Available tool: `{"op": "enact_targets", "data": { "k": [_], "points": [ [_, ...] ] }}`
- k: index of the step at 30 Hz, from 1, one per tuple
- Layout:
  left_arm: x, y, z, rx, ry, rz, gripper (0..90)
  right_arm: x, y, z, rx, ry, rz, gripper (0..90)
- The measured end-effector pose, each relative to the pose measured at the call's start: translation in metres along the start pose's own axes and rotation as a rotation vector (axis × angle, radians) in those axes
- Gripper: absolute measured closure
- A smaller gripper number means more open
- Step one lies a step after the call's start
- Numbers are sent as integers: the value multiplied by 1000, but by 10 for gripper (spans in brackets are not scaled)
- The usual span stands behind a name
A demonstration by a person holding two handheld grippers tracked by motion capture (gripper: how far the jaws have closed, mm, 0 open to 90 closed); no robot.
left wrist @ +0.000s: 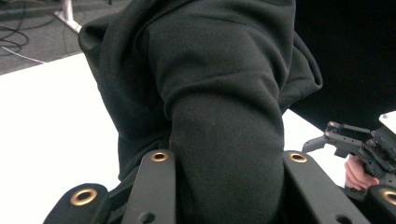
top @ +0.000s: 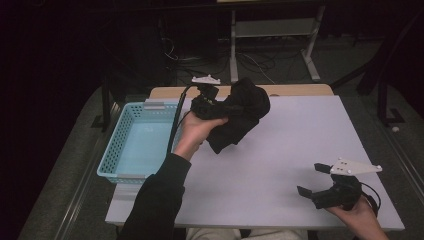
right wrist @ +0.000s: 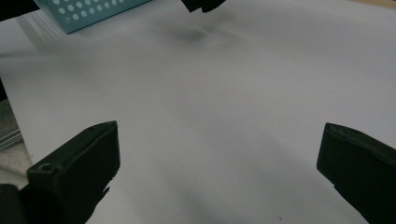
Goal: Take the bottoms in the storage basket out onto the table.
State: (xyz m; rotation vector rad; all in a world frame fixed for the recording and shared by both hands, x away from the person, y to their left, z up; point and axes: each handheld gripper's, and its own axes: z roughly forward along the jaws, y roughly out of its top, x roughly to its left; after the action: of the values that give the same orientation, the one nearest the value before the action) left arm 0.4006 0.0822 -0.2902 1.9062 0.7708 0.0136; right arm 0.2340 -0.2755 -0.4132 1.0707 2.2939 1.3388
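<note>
A bunched black garment hangs above the far middle of the white table, and its lower end reaches down toward the tabletop. My left gripper is shut on it, and a hand holds that gripper from the left side. In the left gripper view the dark cloth bulges between both jaws of my left gripper. My right gripper rests low near the table's front right corner, open, with nothing between its jaws. That gripper also appears at the right edge of the left gripper view.
A light blue perforated basket stands at the table's left edge, with nothing inside that I can see; its corner is in the right gripper view. A wooden strip runs along the far edge. Cables and desk legs lie on the floor beyond.
</note>
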Motion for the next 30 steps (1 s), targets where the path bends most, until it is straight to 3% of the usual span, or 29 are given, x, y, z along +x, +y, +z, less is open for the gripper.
{"op": "enact_targets", "data": {
  "k": [30],
  "points": [
    [3,-37,59,98,-46,-10,689,0,0,1,8,10,-3,0]
  ]
}}
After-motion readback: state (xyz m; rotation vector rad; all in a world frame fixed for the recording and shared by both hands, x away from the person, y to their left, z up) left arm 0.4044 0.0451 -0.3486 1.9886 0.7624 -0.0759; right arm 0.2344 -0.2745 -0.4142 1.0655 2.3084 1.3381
